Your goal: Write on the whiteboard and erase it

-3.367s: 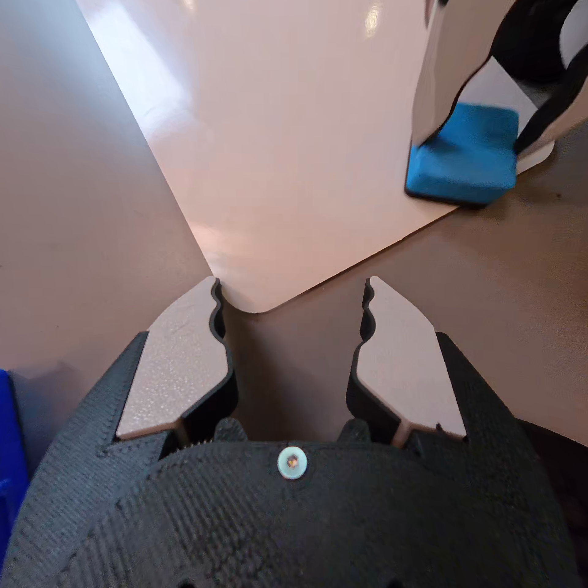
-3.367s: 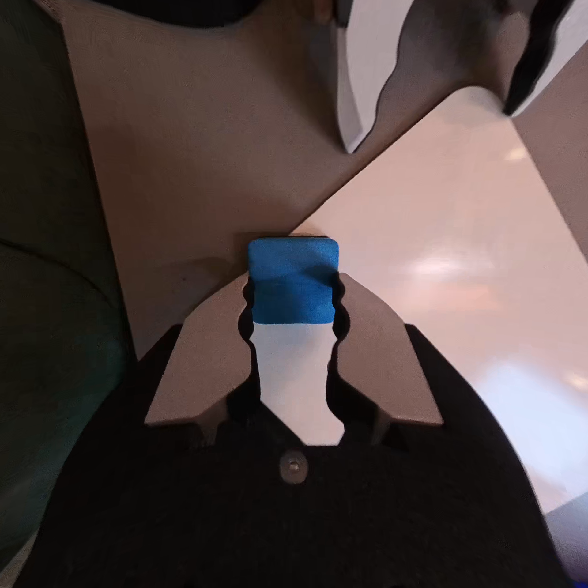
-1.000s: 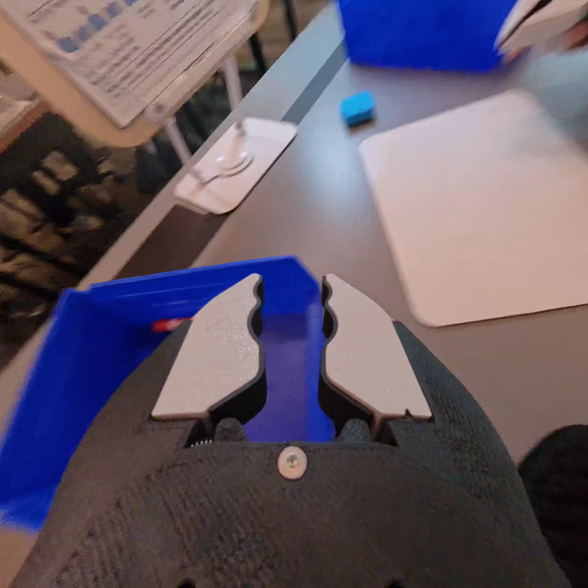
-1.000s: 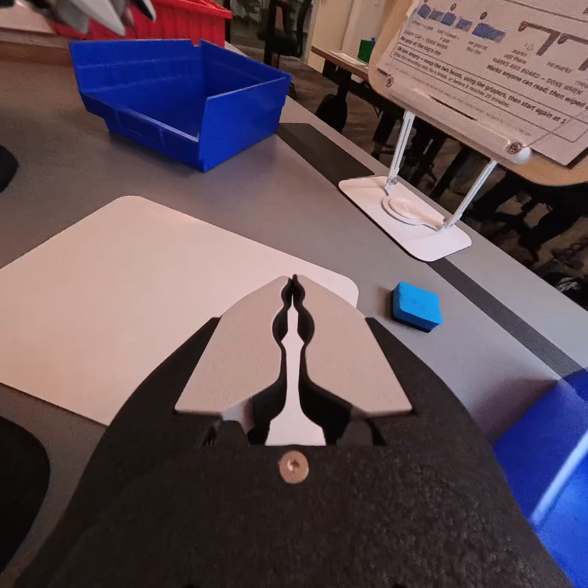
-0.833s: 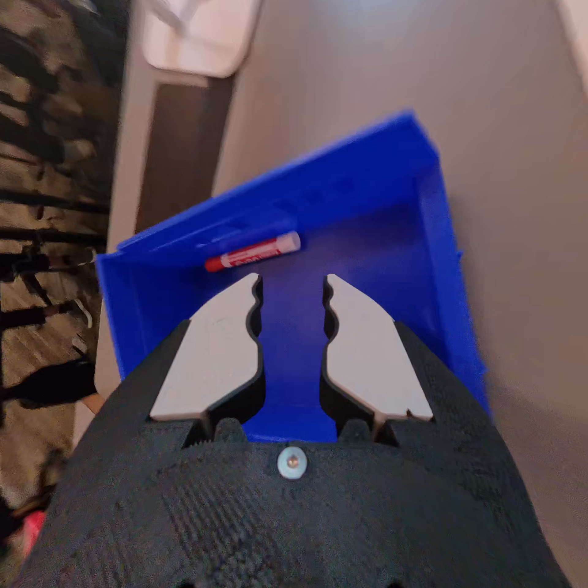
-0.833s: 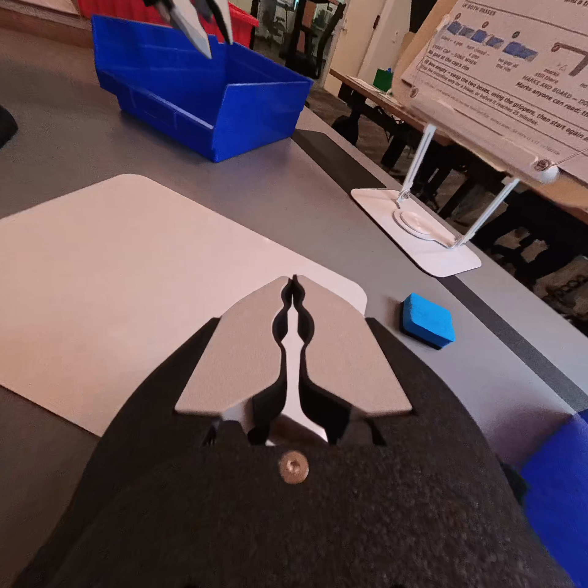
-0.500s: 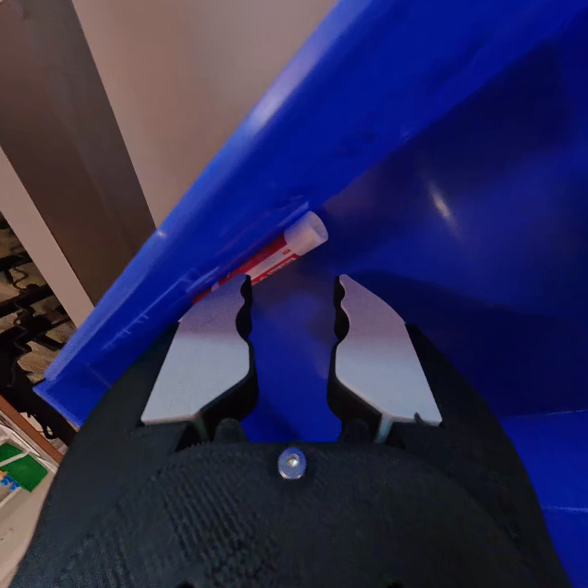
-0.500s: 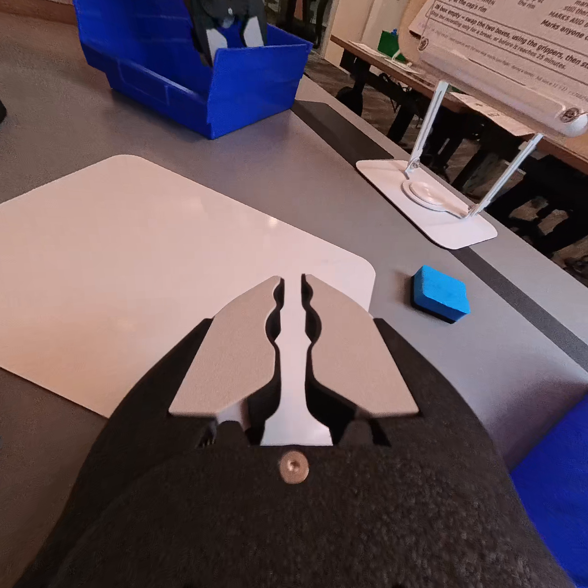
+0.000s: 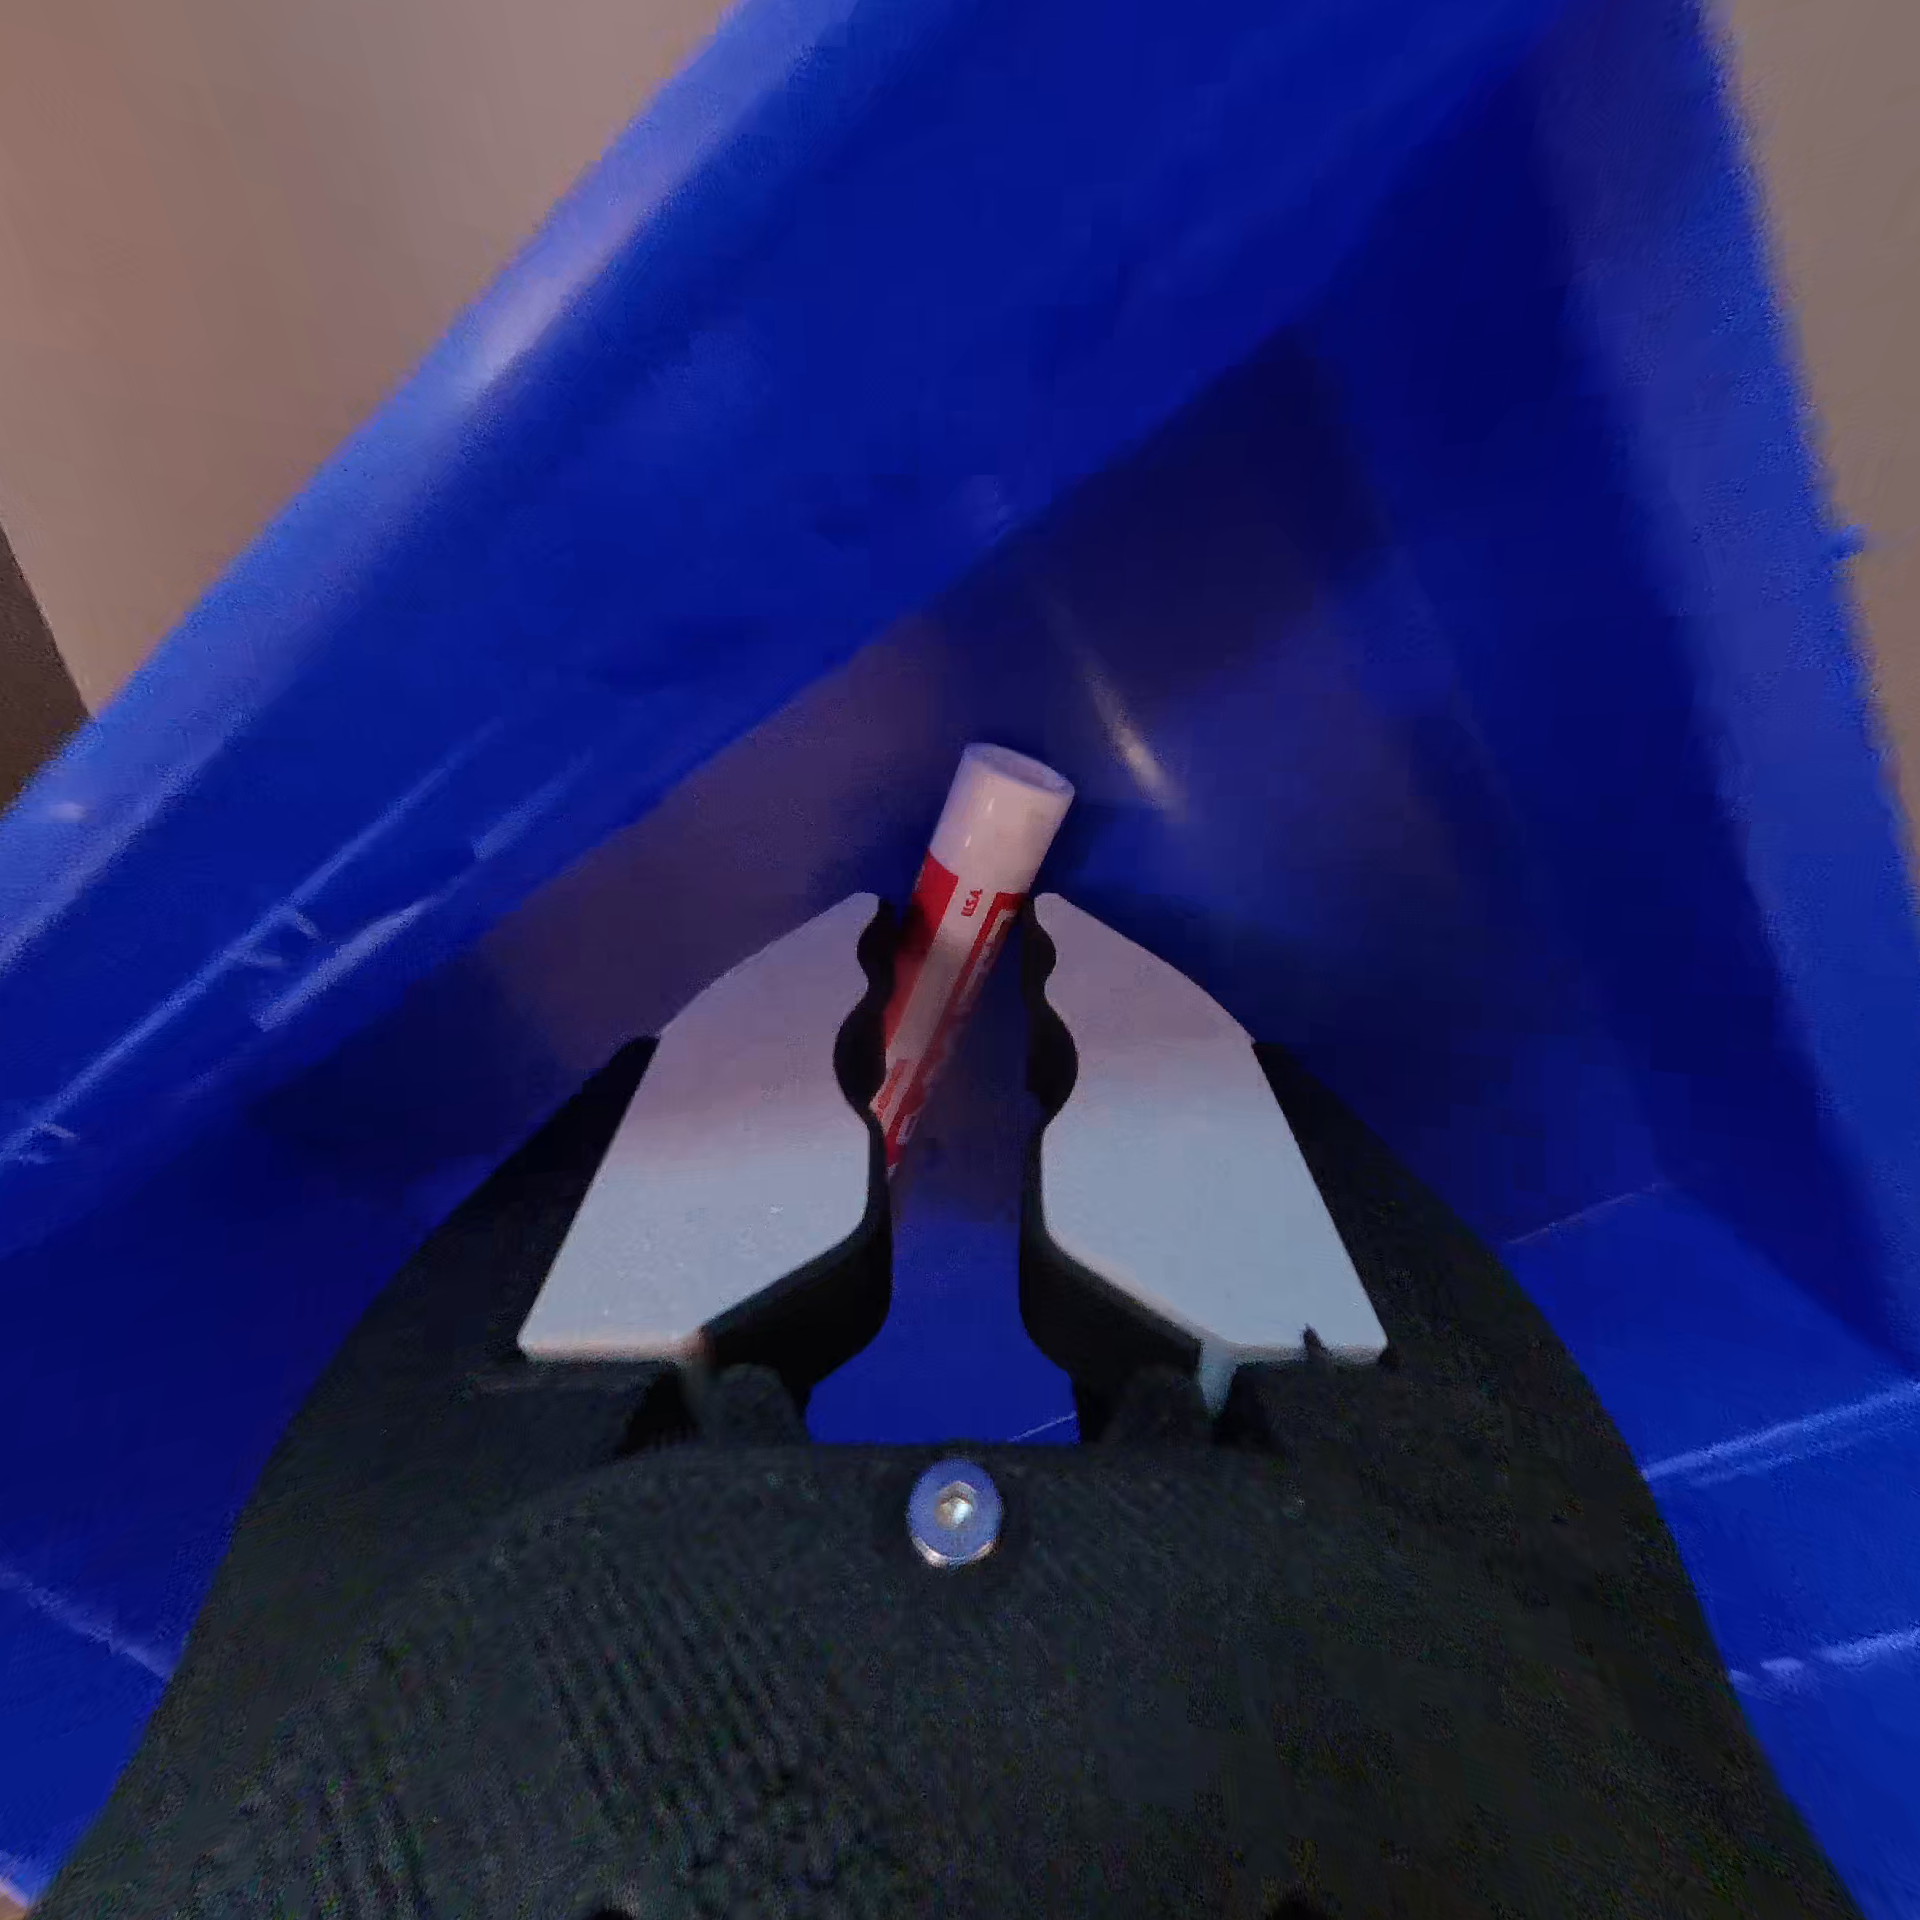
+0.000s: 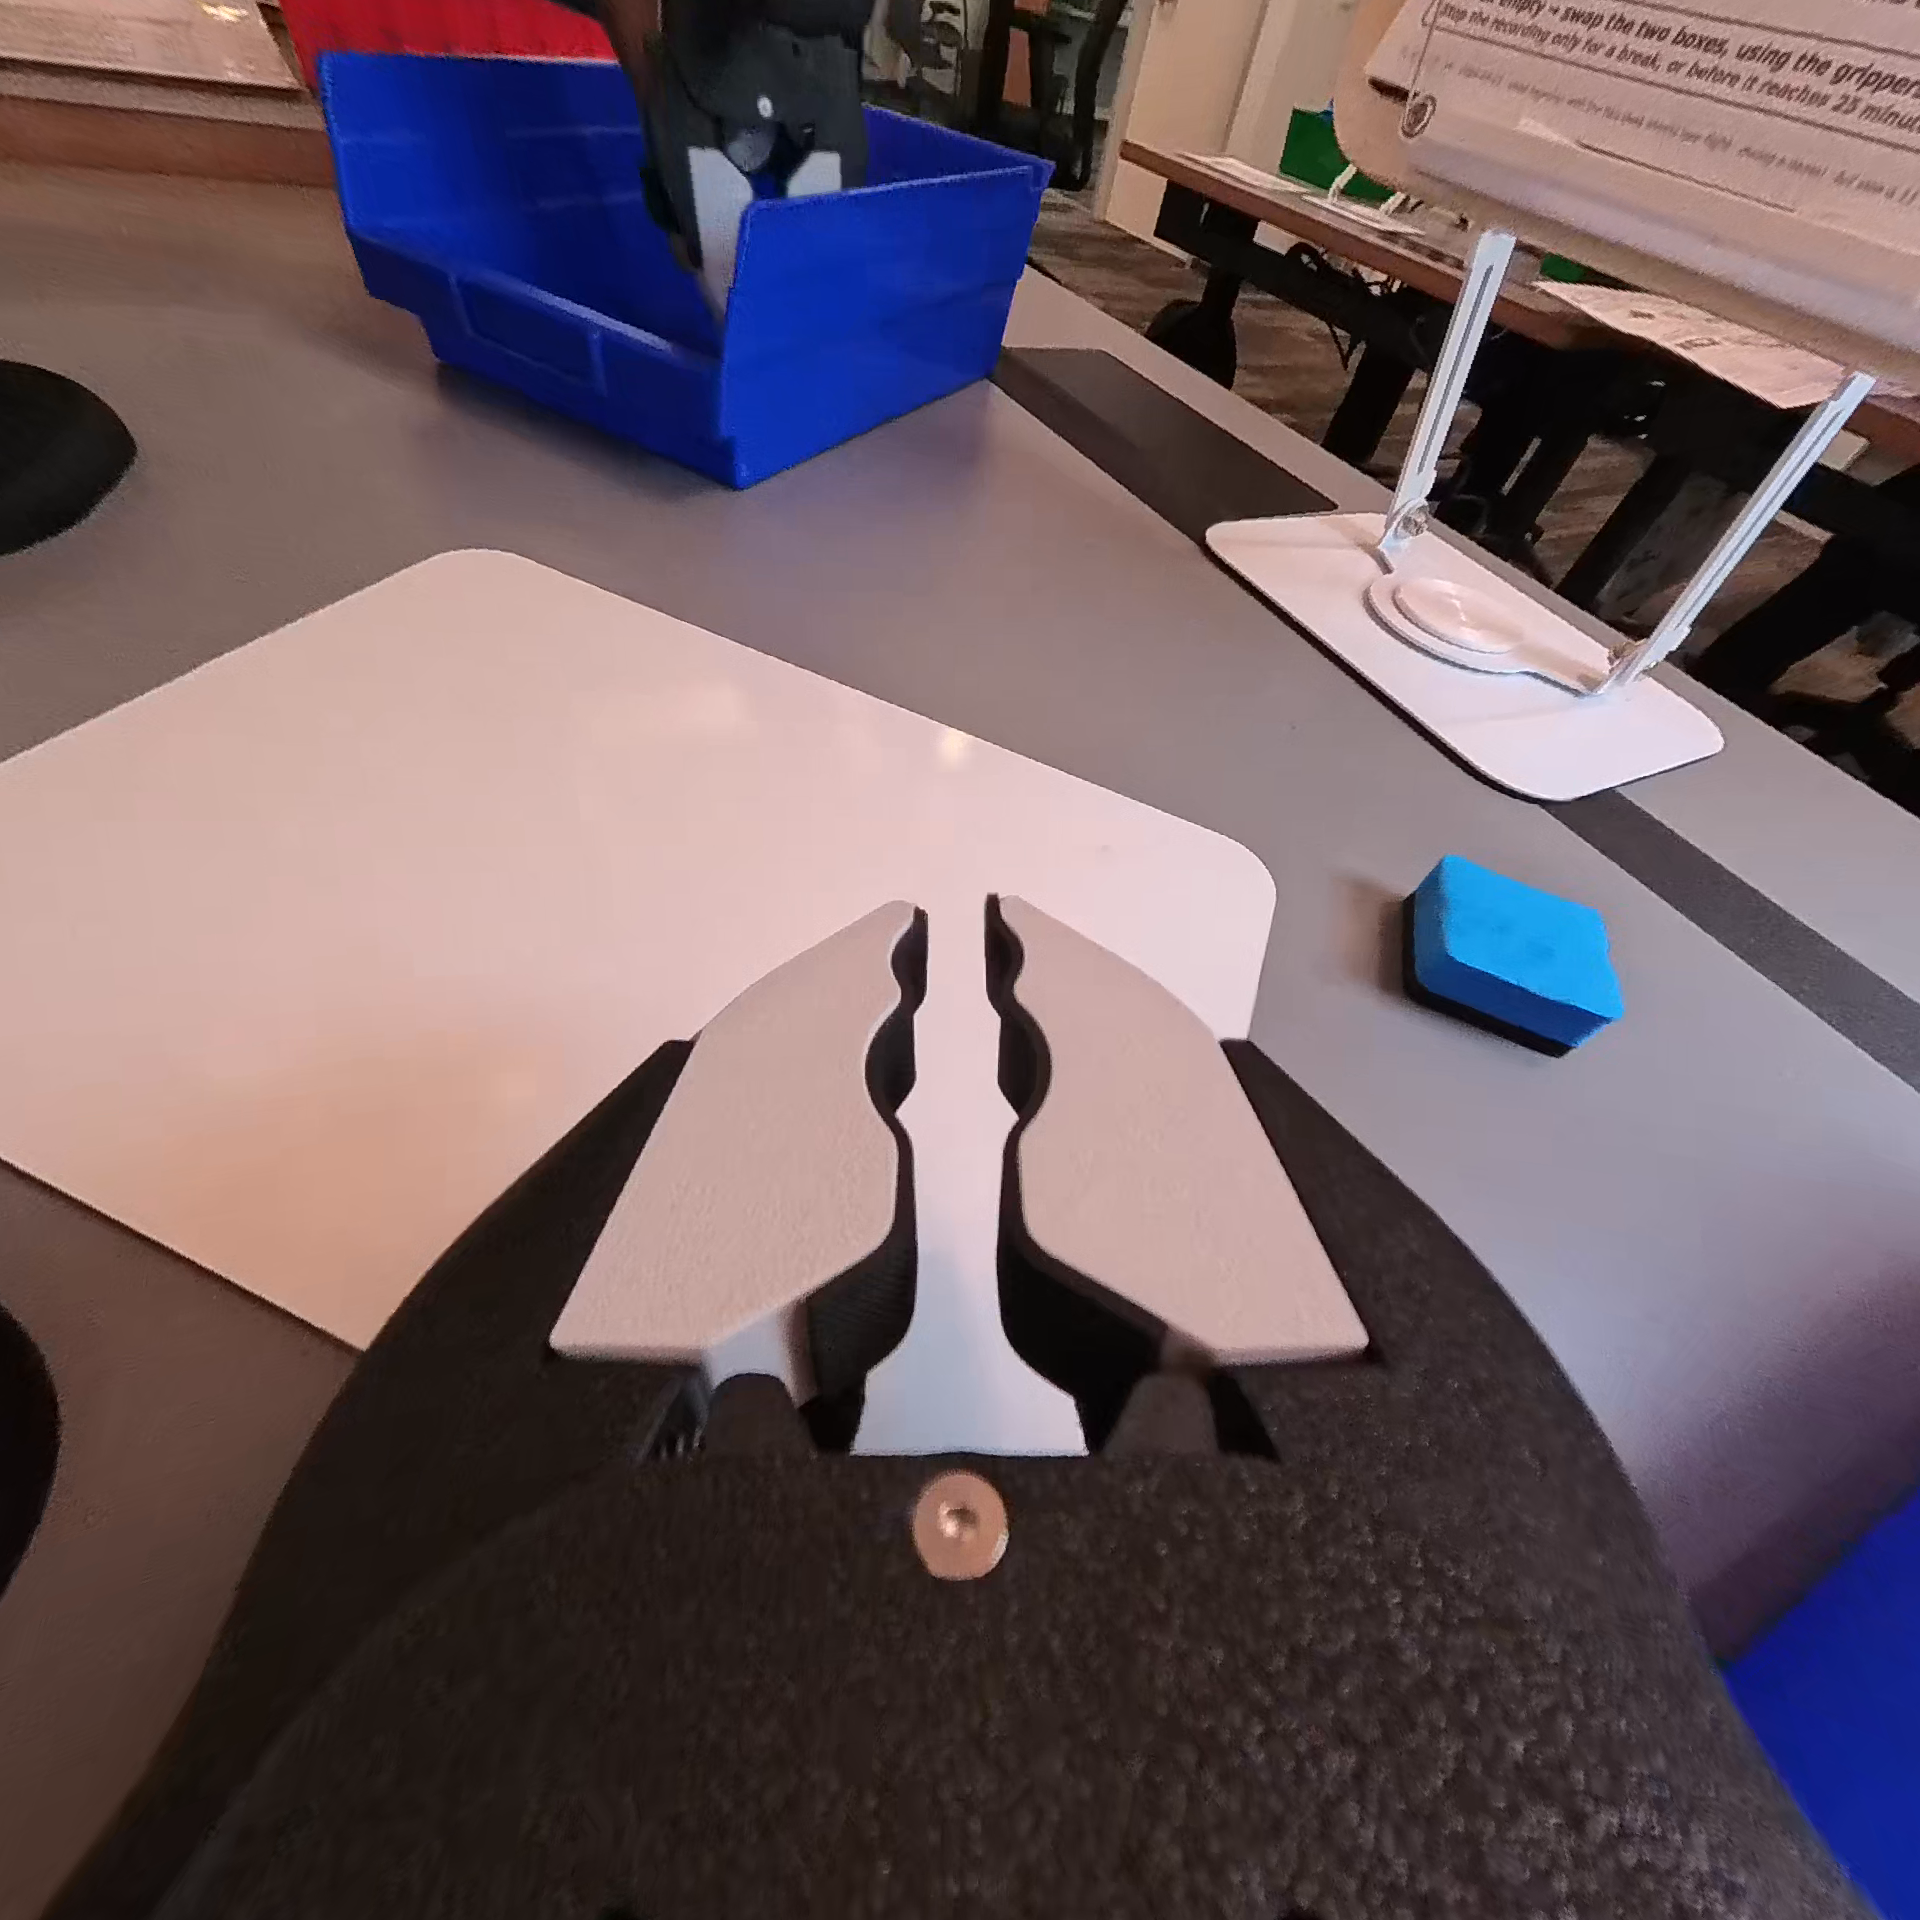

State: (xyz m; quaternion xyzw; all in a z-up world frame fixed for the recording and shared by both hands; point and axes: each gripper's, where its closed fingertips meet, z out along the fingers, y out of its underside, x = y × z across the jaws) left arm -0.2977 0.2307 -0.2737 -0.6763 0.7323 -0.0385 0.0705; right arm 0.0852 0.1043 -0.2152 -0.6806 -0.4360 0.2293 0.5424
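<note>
Grey table (image 10: 1195,644), blank whiteboard (image 10: 520,883); inside the blue plastic bin (image 9: 1351,727) my left jaws narrowly straddle the red-and-white marker (image 9: 982,894), ungripped; next I clamp. Right jaws: narrow, empty.

The left gripper (image 9: 956,914), black textured body with pale grey finger plates, fills the lower half of its own view, its jaws parted by a moderate gap; it also shows small at the top centre of the right wrist view (image 10: 753,197), pointing steeply downward. The right gripper (image 10: 954,914), of the same build, points forward and slightly down, jaws narrowly apart with nothing between them.
</note>
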